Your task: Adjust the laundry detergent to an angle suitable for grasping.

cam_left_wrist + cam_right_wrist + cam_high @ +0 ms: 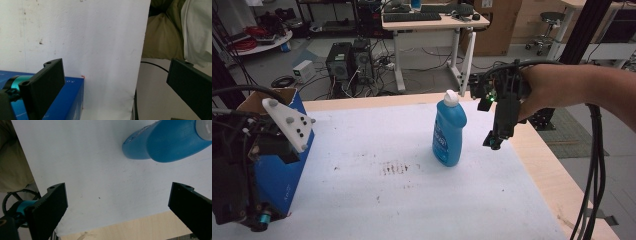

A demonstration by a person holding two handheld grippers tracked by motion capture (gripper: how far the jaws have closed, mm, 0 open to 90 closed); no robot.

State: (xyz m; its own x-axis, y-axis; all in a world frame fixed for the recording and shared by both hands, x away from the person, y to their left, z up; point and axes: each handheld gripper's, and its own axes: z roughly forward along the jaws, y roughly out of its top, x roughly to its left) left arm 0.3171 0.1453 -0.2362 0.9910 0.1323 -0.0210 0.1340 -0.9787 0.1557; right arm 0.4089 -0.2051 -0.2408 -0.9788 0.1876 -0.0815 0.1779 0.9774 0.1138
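So the bottle [449, 131] is standing upright on the white sheet [377, 200], a bit right of the middle and toward the far edge. It's blue with a white cap and a label on the front.

The right gripper [494, 141] is hanging just to the right of the bottle, pointing down at the sheet, close but not touching. Its jaws are spread wide with nothing between them. In the right gripper view [117, 202] you're looking straight down past both jaws at bare sheet and the wooden table [130, 230] edge, and the bottle [165, 142] is sitting off in the top right corner, outside the jaws.

The left gripper [259, 220] is sitting way over at the near left, well apart from the bottle, right up against a blue box [279, 175]. Its jaws are spread wide too and holding nothing; in the left gripper view [115, 80] there's just sheet between them, with the box [72, 95] lying beside the left jaw.

Behind the table there's a desk [434, 22] and some computer towers [349, 60] on the floor.
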